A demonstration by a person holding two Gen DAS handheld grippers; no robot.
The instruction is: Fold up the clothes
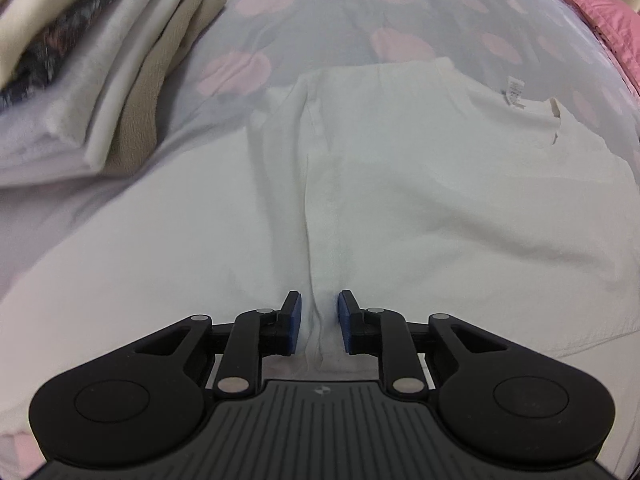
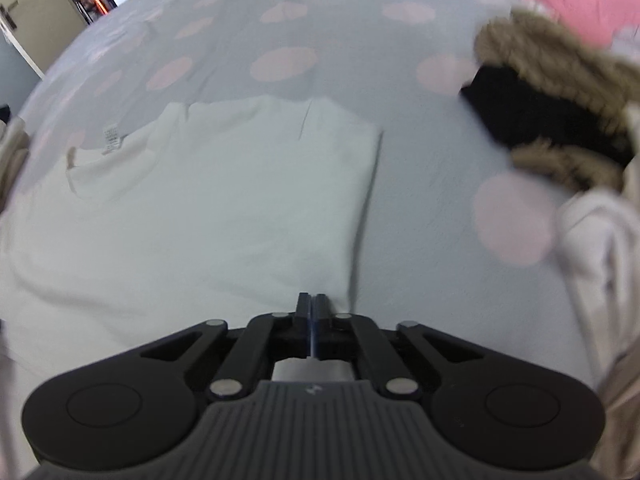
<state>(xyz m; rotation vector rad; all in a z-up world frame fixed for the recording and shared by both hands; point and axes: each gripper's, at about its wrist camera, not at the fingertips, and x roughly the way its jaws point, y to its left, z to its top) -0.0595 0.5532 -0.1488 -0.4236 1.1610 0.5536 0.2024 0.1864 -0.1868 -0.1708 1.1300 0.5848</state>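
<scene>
A white garment point(image 1: 420, 184) lies spread on the bed, its neck label point(image 1: 513, 94) at the far right. A raised fold runs down its middle toward my left gripper point(image 1: 320, 312), whose jaws stand a little apart with the fold between them, not pinching it. In the right wrist view the same garment point(image 2: 208, 200) lies flat with its right side folded in to a straight edge. My right gripper point(image 2: 311, 304) is shut on the garment's near hem by that edge.
The bed cover point(image 2: 280, 40) is grey with pink dots. A stack of folded clothes point(image 1: 92, 64) sits at the left. A fur-trimmed coat point(image 2: 560, 120) lies at the right. A pink pillow point(image 1: 600, 12) is at the far right.
</scene>
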